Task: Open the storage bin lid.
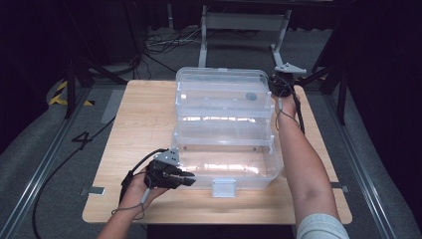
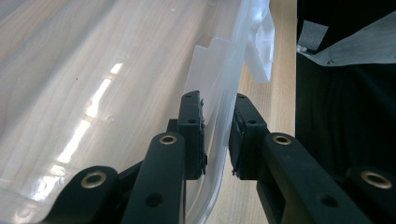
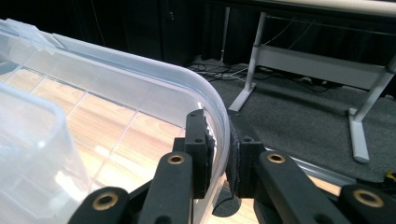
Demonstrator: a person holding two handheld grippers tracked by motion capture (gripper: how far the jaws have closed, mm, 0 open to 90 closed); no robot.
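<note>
Dark room, wooden table [image 1: 129, 134], clear plastic box [image 1: 224, 144] gripped at opposite corners.
Left gripper [image 2: 217, 135] clamped on near rim, right gripper [image 3: 219, 149] clamped on far rim, likely for a balanced two-handed lift.

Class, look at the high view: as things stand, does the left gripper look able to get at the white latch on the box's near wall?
Probably yes, once it lets go. The left gripper clamps the clear box at its near-left rim, and the white latch sits close along that same wall with bare table between.
</note>
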